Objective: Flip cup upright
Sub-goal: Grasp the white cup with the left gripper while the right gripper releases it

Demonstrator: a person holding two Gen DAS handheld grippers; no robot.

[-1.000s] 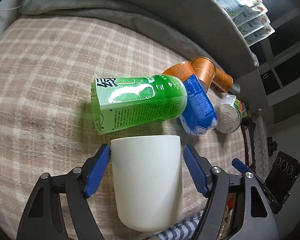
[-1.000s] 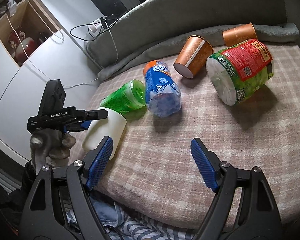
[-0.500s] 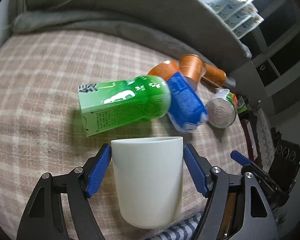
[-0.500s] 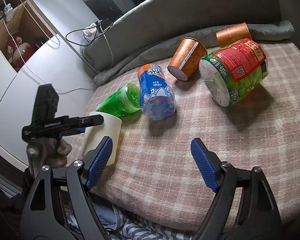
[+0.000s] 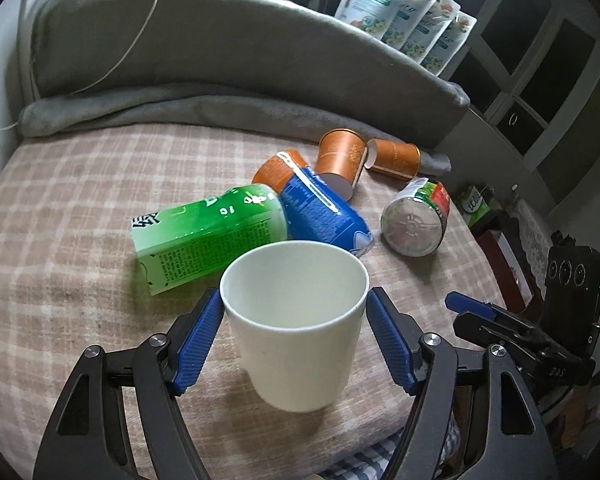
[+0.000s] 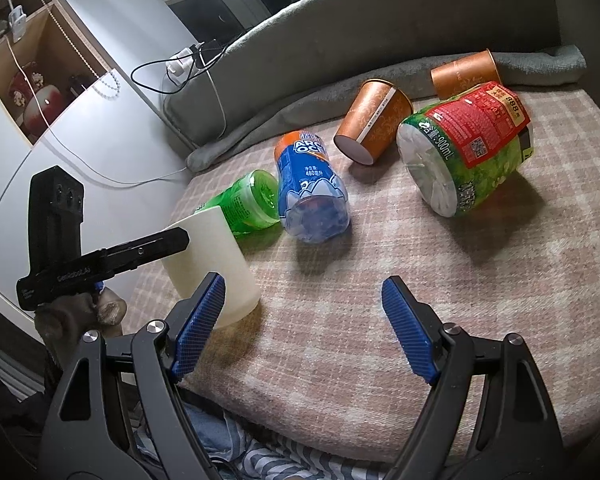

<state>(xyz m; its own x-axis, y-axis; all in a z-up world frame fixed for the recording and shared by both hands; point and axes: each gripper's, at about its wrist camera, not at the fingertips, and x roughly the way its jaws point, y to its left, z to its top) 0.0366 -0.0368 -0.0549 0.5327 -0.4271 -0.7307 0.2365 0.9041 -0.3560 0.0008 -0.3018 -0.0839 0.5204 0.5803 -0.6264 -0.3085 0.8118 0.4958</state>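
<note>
A plain white cup [image 5: 296, 324] stands nearly upright, mouth up, on the plaid blanket [image 5: 60, 208] near its front edge. My left gripper [image 5: 294, 316] is shut on the cup, its blue pads [image 5: 198, 328] pressed to both sides just below the rim. The cup also shows in the right wrist view [image 6: 210, 258], at the left with the left gripper [image 6: 100, 264] on it. My right gripper [image 6: 302, 320] is open and empty, low over the blanket to the right of the cup.
A green bottle [image 5: 208, 236], a blue bottle [image 5: 320, 216], a red-and-green bottle [image 6: 468, 148] and two orange paper cups [image 6: 374, 120] lie on their sides beyond the cup. A grey padded backrest [image 5: 240, 44] rises behind. The blanket's edge drops off just below both grippers.
My left gripper has tilted the cup up: a second ago I saw its side, now its open mouth faces up. The right gripper has barely moved.
</note>
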